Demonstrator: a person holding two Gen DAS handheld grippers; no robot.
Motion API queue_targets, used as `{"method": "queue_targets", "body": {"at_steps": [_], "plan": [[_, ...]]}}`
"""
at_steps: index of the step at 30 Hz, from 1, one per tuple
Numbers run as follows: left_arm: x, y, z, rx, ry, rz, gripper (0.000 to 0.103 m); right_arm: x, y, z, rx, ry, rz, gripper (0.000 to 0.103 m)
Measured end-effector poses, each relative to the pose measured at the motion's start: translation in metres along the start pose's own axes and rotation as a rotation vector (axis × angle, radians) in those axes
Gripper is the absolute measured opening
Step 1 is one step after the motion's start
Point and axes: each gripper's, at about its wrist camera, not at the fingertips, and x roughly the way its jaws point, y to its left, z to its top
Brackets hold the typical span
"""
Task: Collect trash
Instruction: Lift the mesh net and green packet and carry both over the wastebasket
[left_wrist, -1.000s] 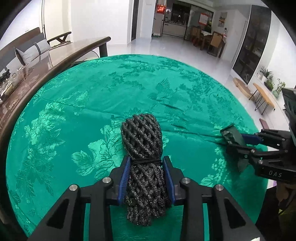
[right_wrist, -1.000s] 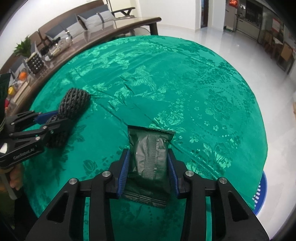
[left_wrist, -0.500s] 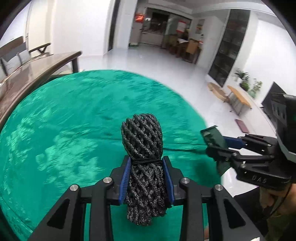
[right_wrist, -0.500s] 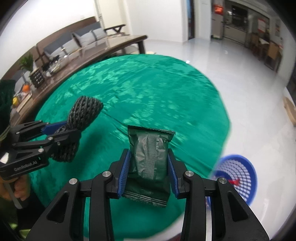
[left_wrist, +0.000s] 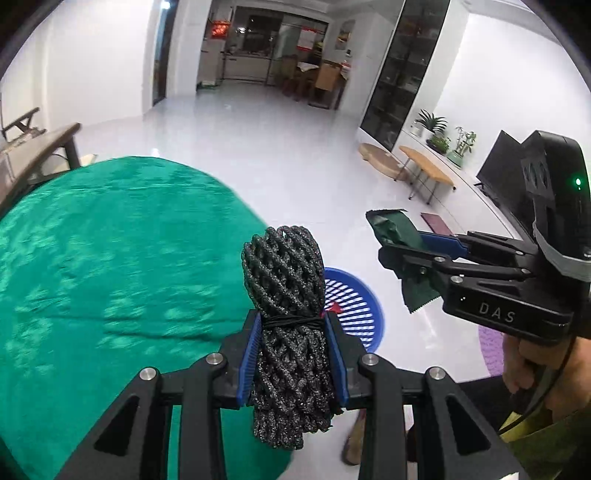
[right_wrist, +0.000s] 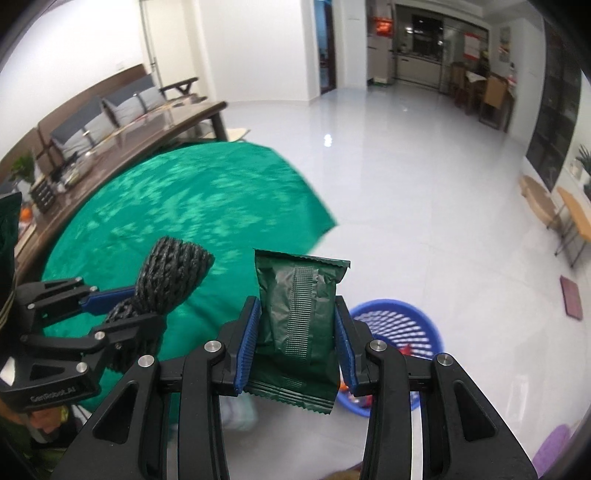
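Past the edge of the table (left_wrist: 110, 236) now — both grippers have swung off the green cloth and out over the white floor, where a second ago they sat squarely above the table's middle. The left gripper (left_wrist: 291, 354) stays clamped partway closed on the black mesh bundle (left_wrist: 284, 280), its blue pads pressed into the netting at the banded waist, nothing slipping. The right gripper (right_wrist: 295, 339) holds just as firm, jaws narrowed on the dark green wrapper (right_wrist: 299, 314), which stands upright between the pads with its crimped top edge poking clear. Neither grip has altered at all during the swing.

And here is the big change — the blue basket (right_wrist: 399, 328) has come into view on the floor just beyond the table's edge, where a second back only cloth showed. From the left wrist it peeks out right behind the mesh bundle; from the right wrist it sits just past the wrapper, with some red scrap already inside, too small to name. Both pieces of trash are off the table and closing on the basket, so the pickup looks done and the drop is what remains. The grippers likely need to come in over the rim before letting go, or light trash could land on the floor.
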Motion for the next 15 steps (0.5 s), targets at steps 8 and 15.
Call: {"method": "queue_targets", "body": {"at_steps": [8, 15], "plan": [[0.087, -0.045, 0.020, -0.003, 0.080, -0.055, 0.034, 0.020, -0.082, -0.008, 0.106, 0.013, -0.042, 0.039], [0.153, -0.065, 0.021, -0.011, 0.131, -0.084, 0.035, 0.057, -0.145, -0.037, 0.229, 0.047, -0.071, 0.039]]}}
